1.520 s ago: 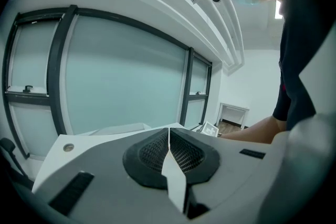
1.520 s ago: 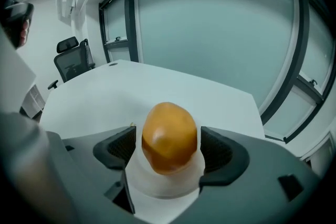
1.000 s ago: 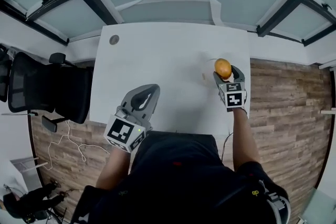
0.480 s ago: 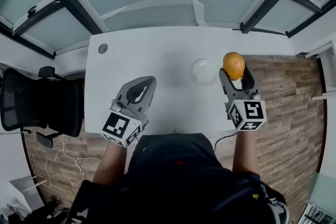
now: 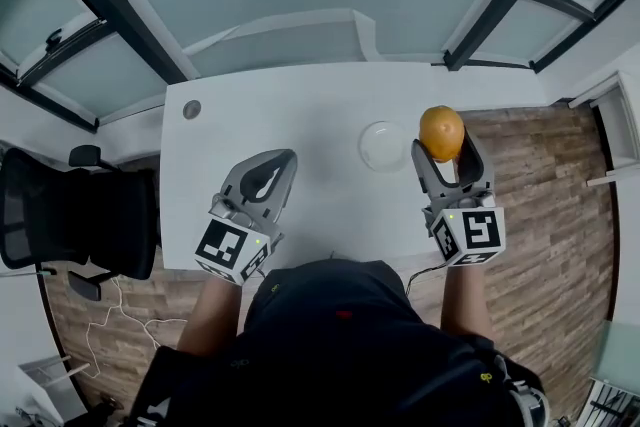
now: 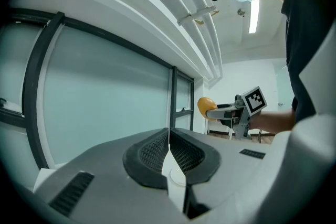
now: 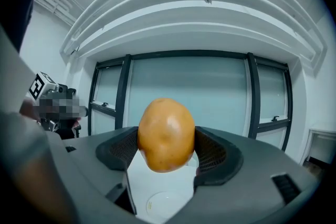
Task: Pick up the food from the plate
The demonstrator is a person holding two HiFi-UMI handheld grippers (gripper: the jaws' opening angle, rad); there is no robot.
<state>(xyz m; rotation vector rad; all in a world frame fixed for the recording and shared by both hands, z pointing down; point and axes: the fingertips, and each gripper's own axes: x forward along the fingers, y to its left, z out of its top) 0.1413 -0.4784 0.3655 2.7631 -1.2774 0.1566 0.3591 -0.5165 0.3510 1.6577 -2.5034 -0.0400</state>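
The food [image 5: 441, 132], one orange-yellow, egg-shaped piece, is already off the plate. It sits pinched between the jaws of the right hand-held gripper [image 5: 443, 151] and is held in the air, touching nothing else. In the right gripper view the food [image 7: 166, 135] fills the gap between the two ribbed pads. They press on its narrower sides, so its long axis runs crosswise to the squeeze, with the rounder end poking out past the jaw tips.

The plate [image 5: 366, 147] is a single small, pale, round dish. It lies bare on the white surface [image 5: 300, 115], below the food and just to its left in the head view. The right gripper view shows the same plate [image 7: 164, 202] under the jaws. Any move that sets the food down or carries it off would therefore start from above the plate's right edge.

The right arm is the nearer one to the plate. The left hand-held gripper [image 5: 265, 177] hangs well apart on the other side of it. Its jaws are pressed together with nothing between them, as the left gripper view shows [image 6: 169, 139].

The count is one piece of food, one plate and two hand-held grippers. The only other thing visible on the surface is a small round grommet [image 5: 191, 109] near its far left corner.
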